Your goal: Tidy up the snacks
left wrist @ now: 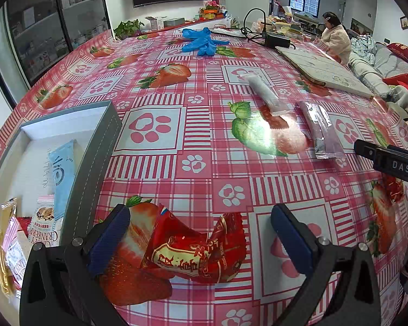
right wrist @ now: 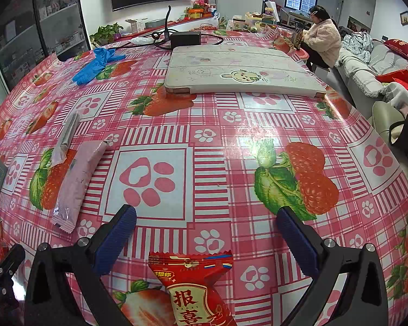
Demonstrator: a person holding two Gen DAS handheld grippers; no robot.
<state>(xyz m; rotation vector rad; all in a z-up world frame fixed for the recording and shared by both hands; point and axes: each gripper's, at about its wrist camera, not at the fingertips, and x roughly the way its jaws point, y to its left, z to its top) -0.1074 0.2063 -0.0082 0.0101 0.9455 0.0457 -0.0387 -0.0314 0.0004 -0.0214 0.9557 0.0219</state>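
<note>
My left gripper (left wrist: 201,217) is open, its blue pads on either side of a red snack packet (left wrist: 195,252) that lies on the table. A grey box (left wrist: 100,168) at the left holds several snack packets, among them a light blue one (left wrist: 62,174). A grey-white stick packet (left wrist: 266,95) and a pink-purple bar (left wrist: 321,130) lie farther out. My right gripper (right wrist: 206,217) is open over another red snack packet (right wrist: 193,290) that lies on the table. The pink bar (right wrist: 79,179) and the stick packet (right wrist: 65,138) lie to its left.
The table has a pink strawberry cloth (left wrist: 204,141). Blue gloves (left wrist: 201,40), a black adapter with cables (left wrist: 277,39) and a white tablet case (right wrist: 242,70) lie at the far side. A person (right wrist: 323,38) sits beyond the table, sofas at the right.
</note>
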